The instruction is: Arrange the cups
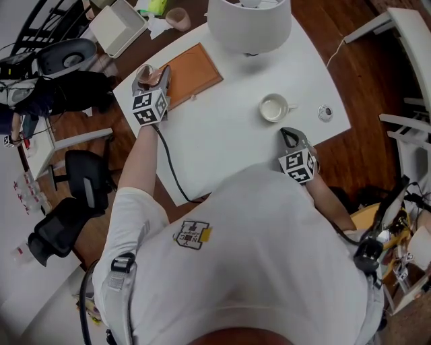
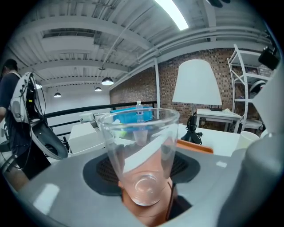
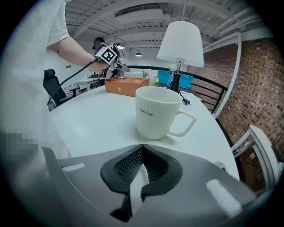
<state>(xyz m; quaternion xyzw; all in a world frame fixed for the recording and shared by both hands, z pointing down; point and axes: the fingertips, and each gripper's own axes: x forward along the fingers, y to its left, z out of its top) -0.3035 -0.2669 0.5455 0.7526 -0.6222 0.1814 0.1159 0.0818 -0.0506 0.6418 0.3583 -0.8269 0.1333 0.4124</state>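
My left gripper (image 1: 156,75) is shut on a clear plastic cup (image 1: 145,73) with a pinkish base, at the table's far left corner beside the brown board (image 1: 195,71). In the left gripper view the cup (image 2: 140,150) stands upright between the jaws of the left gripper (image 2: 143,179) and looks empty. A white ribbed mug (image 1: 274,108) stands on the white table (image 1: 222,141) right of the middle. My right gripper (image 1: 289,137) is just on the near side of it, shut and empty. In the right gripper view the mug (image 3: 155,113) stands a little beyond the right gripper (image 3: 142,148), its handle to the right.
A big white lamp (image 1: 249,23) stands at the table's far edge. A small round fitting (image 1: 325,112) lies right of the mug. Off the table's far left are a white box (image 1: 118,25) and a pinkish cup (image 1: 178,18). A black office chair (image 1: 74,195) stands at the left.
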